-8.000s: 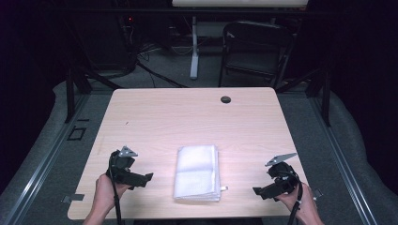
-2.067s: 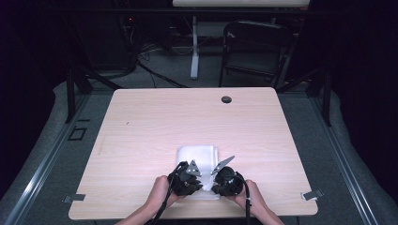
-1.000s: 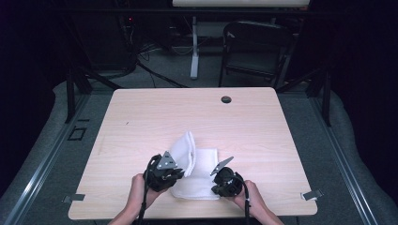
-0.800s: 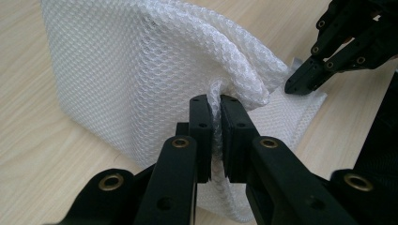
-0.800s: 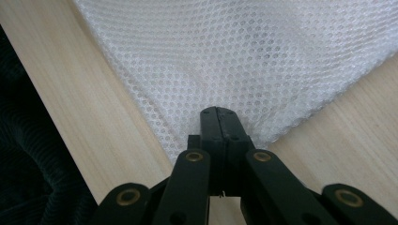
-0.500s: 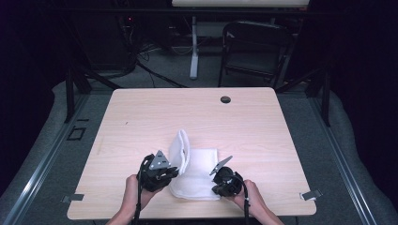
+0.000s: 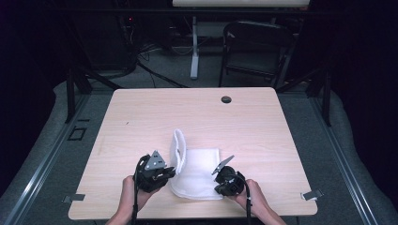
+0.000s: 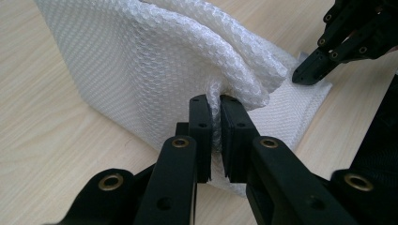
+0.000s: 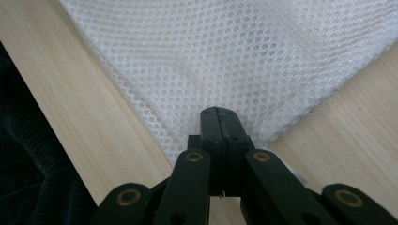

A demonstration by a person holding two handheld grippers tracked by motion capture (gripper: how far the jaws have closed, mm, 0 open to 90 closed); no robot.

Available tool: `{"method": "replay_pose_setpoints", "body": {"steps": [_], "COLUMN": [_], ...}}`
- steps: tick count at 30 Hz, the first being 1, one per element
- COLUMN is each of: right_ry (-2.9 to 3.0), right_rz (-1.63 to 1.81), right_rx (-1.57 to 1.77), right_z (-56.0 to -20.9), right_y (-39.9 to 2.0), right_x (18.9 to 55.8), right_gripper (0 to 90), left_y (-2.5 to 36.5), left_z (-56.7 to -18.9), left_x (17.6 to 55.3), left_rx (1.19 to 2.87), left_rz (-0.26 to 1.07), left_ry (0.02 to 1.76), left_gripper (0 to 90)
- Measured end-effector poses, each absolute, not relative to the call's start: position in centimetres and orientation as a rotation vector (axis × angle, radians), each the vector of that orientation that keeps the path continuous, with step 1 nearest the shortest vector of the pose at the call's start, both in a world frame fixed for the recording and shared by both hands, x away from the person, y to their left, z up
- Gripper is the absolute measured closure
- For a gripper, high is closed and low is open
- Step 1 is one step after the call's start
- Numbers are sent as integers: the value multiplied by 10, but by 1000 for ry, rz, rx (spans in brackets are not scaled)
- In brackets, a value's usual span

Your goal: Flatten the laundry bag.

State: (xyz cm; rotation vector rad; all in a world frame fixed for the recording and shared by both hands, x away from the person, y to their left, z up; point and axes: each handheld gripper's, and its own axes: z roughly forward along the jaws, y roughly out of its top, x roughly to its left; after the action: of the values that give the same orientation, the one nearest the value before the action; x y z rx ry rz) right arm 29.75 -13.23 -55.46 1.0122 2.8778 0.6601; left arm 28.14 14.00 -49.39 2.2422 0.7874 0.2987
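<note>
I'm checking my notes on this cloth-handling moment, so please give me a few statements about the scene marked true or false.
1. The left gripper is shut on a bunched fold of the white mesh cloth. True.
2. The right gripper hangs open above the cloth. False: its jaws are shut on the cloth's near corner.
3. The cloth lies fully flat on the wooden table. False: its left side is lifted into a raised fold, while the rest lies flat.
4. A small dark round disc sits near the table's far edge. True.
5. A folding chair stands on the floor beyond the table. True.
</note>
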Motion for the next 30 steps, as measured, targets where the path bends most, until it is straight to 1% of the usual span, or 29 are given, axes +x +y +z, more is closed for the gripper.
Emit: {"method": "replay_pose_setpoints", "body": {"steps": [30], "right_ry": [2846], "right_rz": [609], "right_rx": [1044], "right_z": [-553], "right_y": [-142], "right_x": [298], "right_gripper": [900], "left_y": [155], "left_z": [-505], "left_x": [287], "left_rx": [2288], "left_rz": [222], "left_ry": [871], "left_gripper": [835]}}
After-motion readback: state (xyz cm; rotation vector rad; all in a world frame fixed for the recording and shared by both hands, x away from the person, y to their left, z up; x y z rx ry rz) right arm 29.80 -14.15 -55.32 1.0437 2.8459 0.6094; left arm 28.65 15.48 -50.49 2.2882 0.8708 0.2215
